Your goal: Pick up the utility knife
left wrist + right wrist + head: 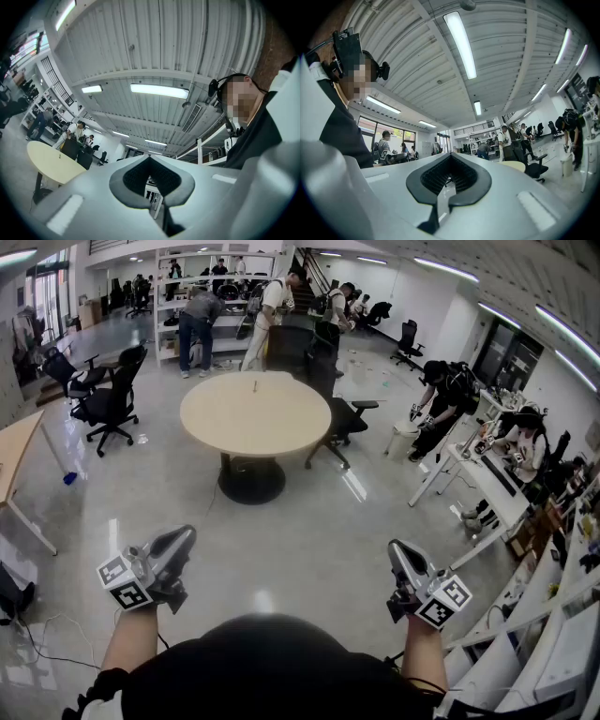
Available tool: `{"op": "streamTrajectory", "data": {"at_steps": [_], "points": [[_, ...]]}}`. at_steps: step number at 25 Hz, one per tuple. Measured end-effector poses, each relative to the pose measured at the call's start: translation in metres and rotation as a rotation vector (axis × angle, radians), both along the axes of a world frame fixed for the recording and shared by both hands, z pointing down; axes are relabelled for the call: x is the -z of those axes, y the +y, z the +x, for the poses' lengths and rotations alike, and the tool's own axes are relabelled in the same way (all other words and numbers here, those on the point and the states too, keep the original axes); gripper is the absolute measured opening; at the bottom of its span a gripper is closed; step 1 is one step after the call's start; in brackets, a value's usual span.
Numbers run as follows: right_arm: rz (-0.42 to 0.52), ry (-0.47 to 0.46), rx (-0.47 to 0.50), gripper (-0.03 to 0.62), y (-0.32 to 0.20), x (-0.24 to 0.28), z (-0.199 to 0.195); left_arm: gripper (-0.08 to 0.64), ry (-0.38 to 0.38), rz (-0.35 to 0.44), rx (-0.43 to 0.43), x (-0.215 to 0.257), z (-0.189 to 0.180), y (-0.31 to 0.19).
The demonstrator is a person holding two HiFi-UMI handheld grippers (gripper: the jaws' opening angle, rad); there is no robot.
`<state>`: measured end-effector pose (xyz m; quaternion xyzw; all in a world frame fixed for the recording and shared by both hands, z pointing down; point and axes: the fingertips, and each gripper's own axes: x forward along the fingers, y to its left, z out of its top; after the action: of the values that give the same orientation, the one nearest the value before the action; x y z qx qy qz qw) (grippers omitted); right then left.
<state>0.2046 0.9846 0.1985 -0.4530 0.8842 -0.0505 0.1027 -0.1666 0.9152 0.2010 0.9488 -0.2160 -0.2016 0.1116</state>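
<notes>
Item 1. Left hand-held gripper (pixel 185 536): jaws together, nothing between the pads; carried low in front of the person's body, nose tipped a little upward. Its own view (pixel 150 159) looks across the closed jaws to the ceiling lights and the far room.

Item 2. Right hand-held gripper (pixel 397 547): jaws fully together, empty; carried at about the same height on the other side, well apart from the left one. Its own view (pixel 450 158) shows only the closed pads and the office beyond.

Item 3. Grey floor (pixel 309 531): bare and glossy between the person and the furniture.

Item 4. Round bench (pixel 281 427): pale top on a black pedestal, well ahead of both grippers, black office chair (pixel 343 418) at its right edge.

Item 5. Small slim item (pixel 254 386): the one thing on the round bench, near its far side; too small to identify, though by judgement the utility knife.

Item 6. Surroundings: another black office chair (pixel 111 401) to the left, people at the shelves (pixel 202 320) at the back, desks (pixel 487 486) along the right.

Status: approach step; no reach begun, nothing grasped.

Next move calls for: walking up to the round bench, confirming the item, choosing one hand-held gripper, spreading its jaws, bringing them down astride the handle, then closing and lifting
</notes>
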Motion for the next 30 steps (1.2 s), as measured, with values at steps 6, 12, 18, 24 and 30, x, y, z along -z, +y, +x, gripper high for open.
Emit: {"op": "streamTrajectory", "data": {"at_steps": [6,12,18,24,30], "points": [[0.008,0.000,0.001,0.012,-0.005,0.001,0.001,-0.017,0.000,0.009,-0.003,0.003,0.002,-0.004],[0.008,0.002,-0.003,0.012,-0.003,0.000,0.004,-0.017,-0.001,0.018,-0.009,0.005,0.006,-0.004],[0.013,0.034,0.010,0.014,-0.001,0.001,-0.001,-0.017,-0.004,0.023,-0.017,0.008,0.010,-0.003],[0.012,0.043,0.003,0.014,0.001,-0.002,0.010,-0.017,-0.005,0.028,-0.021,0.010,0.022,-0.001],[0.014,0.035,-0.004,0.014,0.009,-0.001,0.028,-0.017,-0.010,0.031,-0.031,0.013,0.040,0.002]]}}
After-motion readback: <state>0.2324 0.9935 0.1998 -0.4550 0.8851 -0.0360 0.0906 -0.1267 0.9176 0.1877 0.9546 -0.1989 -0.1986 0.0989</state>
